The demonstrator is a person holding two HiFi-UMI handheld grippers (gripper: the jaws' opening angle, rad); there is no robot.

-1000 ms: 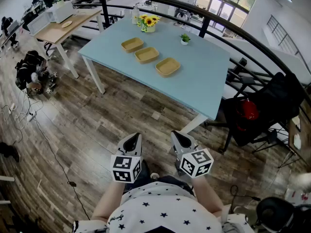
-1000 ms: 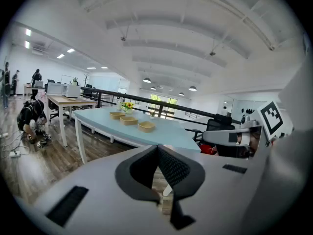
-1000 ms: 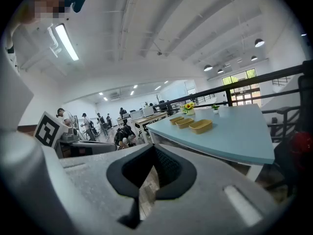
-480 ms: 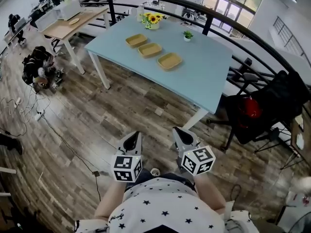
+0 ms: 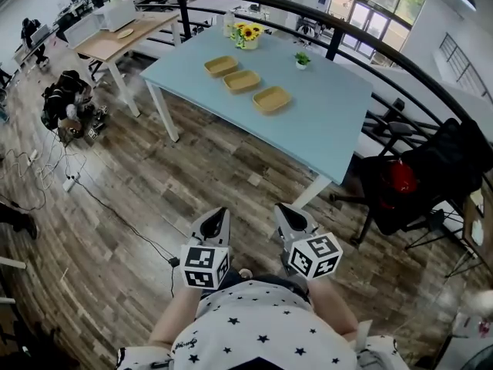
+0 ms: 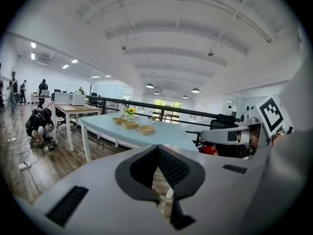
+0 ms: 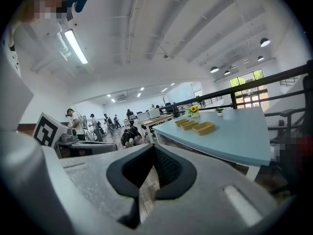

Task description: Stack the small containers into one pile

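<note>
Three shallow tan containers (image 5: 221,66) (image 5: 242,81) (image 5: 271,99) lie side by side in a slanting row on a light blue table (image 5: 323,122), seen far ahead in the head view. They also show small in the left gripper view, containers (image 6: 130,125), and in the right gripper view, containers (image 7: 195,126). My left gripper (image 5: 216,223) and right gripper (image 5: 287,219) are held close to my body over the wooden floor, well short of the table. Both are shut with nothing between the jaws.
A sunflower pot (image 5: 247,36) and a small green plant (image 5: 303,59) stand at the table's far edge. A black railing (image 5: 385,41) curves behind. A dark chair with a red item (image 5: 397,179) stands right of the table. A wooden desk (image 5: 123,37), bags (image 5: 65,102) and cables (image 5: 54,183) are left.
The view has shifted slightly: the table and containers sit a little further right and nearer the top. Both grippers stay shut in front of my body.
</note>
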